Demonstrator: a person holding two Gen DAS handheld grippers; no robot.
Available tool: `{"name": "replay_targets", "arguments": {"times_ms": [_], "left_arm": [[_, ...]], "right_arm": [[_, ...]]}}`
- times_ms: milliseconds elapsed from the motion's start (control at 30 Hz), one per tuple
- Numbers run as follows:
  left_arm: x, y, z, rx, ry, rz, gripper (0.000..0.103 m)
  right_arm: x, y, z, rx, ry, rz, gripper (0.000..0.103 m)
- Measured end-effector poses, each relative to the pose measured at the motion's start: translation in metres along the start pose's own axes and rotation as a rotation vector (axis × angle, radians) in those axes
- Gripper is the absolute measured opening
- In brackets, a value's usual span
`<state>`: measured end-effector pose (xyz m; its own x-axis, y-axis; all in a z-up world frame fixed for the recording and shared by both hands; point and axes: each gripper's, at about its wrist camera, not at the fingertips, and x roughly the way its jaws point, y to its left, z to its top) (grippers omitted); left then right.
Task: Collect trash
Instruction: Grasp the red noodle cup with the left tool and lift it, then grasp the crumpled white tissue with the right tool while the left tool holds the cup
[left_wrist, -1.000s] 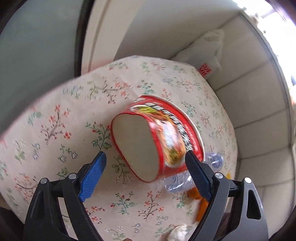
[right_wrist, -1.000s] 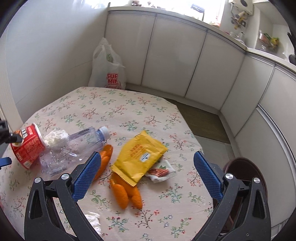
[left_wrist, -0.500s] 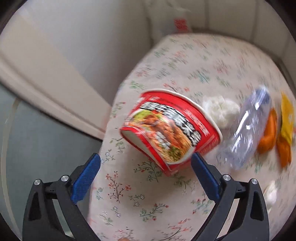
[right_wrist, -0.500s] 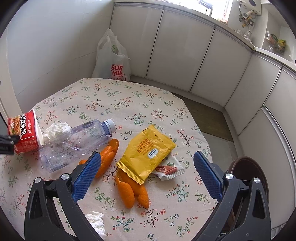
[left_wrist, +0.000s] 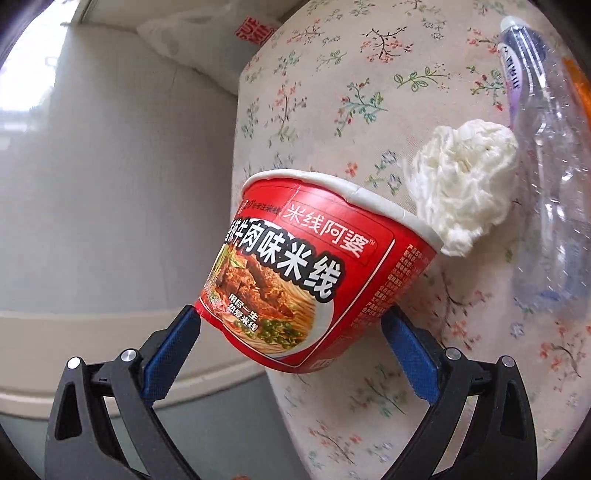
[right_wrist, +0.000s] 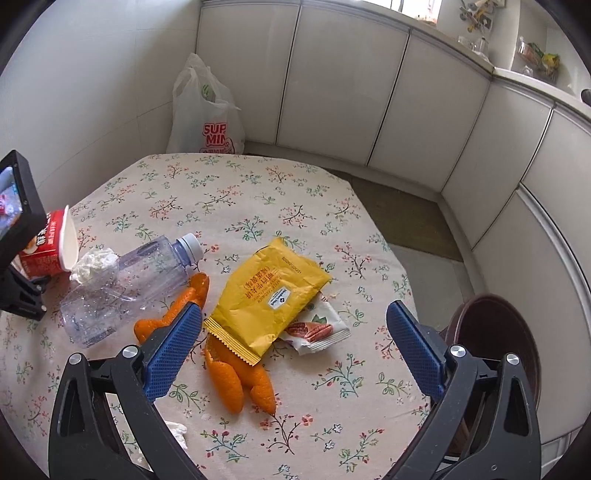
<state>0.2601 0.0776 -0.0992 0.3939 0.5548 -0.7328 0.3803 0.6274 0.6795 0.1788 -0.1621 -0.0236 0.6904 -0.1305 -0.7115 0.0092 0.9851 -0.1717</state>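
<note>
I'm looking into a home kitchen. White cabinet doors (right_wrist: 347, 92) curve round from twelve to three o'clock in my right wrist view, under a countertop (right_wrist: 517, 70) that carries small jars and clutter (too small for me to name) at one o'clock. A table with a floral tablecloth (right_wrist: 258, 192) fills the middle. A white supermarket bag (right_wrist: 207, 110) slumps on the floor in the corner at eleven o'clock. On the cloth I see household leftovers: orange peel (right_wrist: 236, 380), a yellow snack packet (right_wrist: 269, 291).
</note>
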Motion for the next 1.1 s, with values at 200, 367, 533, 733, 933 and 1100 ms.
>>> {"name": "replay_targets", "arguments": {"times_ms": [200, 367, 533, 733, 933, 1100], "left_arm": [[0.018, 0.002, 0.019, -0.035, -0.039, 0.143, 0.089], [0.025, 0.040, 0.021, -0.299, -0.091, 0.117, 0.075], [0.012, 0.070, -0.006, -0.509, -0.138, 0.002, 0.074], [-0.038, 0.078, -0.057, -0.735, -0.223, -0.191, 0.074], [-0.079, 0.068, -0.090, -0.862, -0.309, -0.346, 0.074], [-0.114, 0.057, -0.110, -0.912, -0.401, -0.403, 0.074]], "right_arm": [[0.003, 0.000, 0.001, 0.004, 0.005, 0.005, 0.096], [0.009, -0.009, 0.000, 0.040, 0.037, 0.021, 0.096], [0.020, -0.020, -0.005, 0.108, 0.119, 0.113, 0.096], [0.020, -0.011, -0.018, 0.087, 0.225, 0.266, 0.096], [0.019, 0.021, -0.043, -0.062, 0.308, 0.279, 0.096], [0.014, 0.048, -0.061, -0.139, 0.354, 0.319, 0.092]]}}
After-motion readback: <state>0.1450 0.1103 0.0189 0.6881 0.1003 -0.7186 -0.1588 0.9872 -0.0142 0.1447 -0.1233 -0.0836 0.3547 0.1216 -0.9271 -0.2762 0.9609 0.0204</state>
